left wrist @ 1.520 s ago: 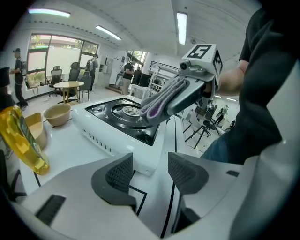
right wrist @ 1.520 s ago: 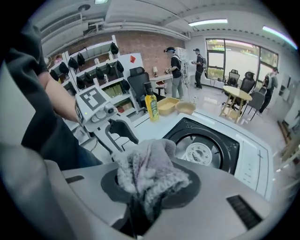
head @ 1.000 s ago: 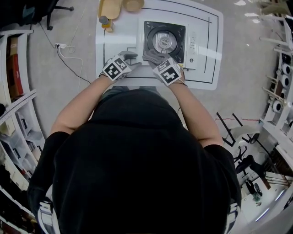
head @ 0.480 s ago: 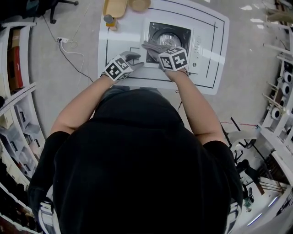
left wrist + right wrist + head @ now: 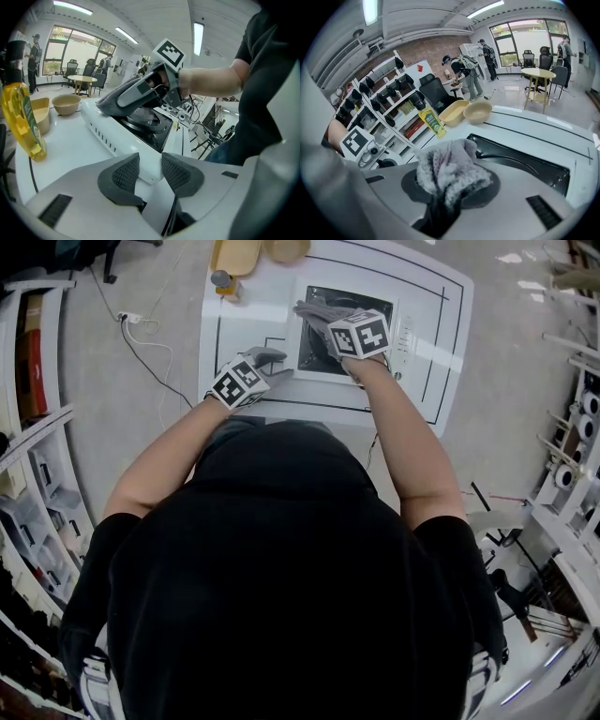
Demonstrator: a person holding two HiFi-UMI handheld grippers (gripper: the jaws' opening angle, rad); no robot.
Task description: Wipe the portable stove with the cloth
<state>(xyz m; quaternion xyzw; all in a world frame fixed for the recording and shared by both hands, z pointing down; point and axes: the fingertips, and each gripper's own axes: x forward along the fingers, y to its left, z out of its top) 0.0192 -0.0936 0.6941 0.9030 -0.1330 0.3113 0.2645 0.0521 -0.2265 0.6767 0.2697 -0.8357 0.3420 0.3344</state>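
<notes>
The white portable stove (image 5: pixel 405 334) with its black burner top (image 5: pixel 520 159) sits on the white table (image 5: pixel 253 310). My right gripper (image 5: pixel 323 322) is shut on a grey fluffy cloth (image 5: pixel 450 176), which it holds over the burner top; the left gripper view shows that cloth (image 5: pixel 112 101) hanging from its jaws. My left gripper (image 5: pixel 151 171) sits at the stove's near left corner (image 5: pixel 140 140). Its jaws have just been closing, and its pads (image 5: pixel 124 173) clamp the white corner edge between them.
A yellow oil bottle (image 5: pixel 221 282) stands at the table's far left, beside a beige tray (image 5: pixel 234 254) and a bowl (image 5: pixel 286 247). A cable (image 5: pixel 141 343) trails on the floor to the left. Shelves line both sides.
My right gripper has carried the cloth away from the person, from the stove's near edge to over the burner. The left gripper has stayed at the corner.
</notes>
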